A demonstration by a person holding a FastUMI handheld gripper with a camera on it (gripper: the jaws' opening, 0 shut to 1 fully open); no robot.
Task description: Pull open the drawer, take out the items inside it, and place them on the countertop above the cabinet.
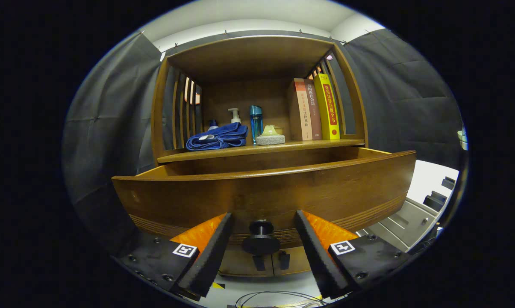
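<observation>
1. The tool [261, 239] stands wide open. Its two fingers [212, 250] flank the black round knob [261, 239] without touching it, so it holds nothing. The knob sits midway in the gap, which suits either a grasp or a release.

2. Just ahead of the fingers is the drawer [266, 194], whose dark wooden front carries the knob. It stands pulled well out from the cabinet, with its top edge level with the camera. That height hides the inside, so I cannot tell what items lie in it.

3. Judging from the drawer's position, the pulling step looks done. The next move probably calls for lifting the tool above the drawer's front edge and reaching down inside.

4. Below the knob, between the fingers, are two small dark handles [269, 261] on the lower cabinet doors, shut and not part of the task.

5. Beyond the drawer lies the desk [308, 144], the cabinet's top board where the items must go. A folded blue towel [218, 137] sits beyond the left finger. A pump bottle [234, 115], a blue bottle [256, 122] and a pale sponge [270, 137] stand straight ahead.

6. Upright books [316, 109] lean against the slatted side beyond the right finger. Free space remains along the desk's front edge.
</observation>
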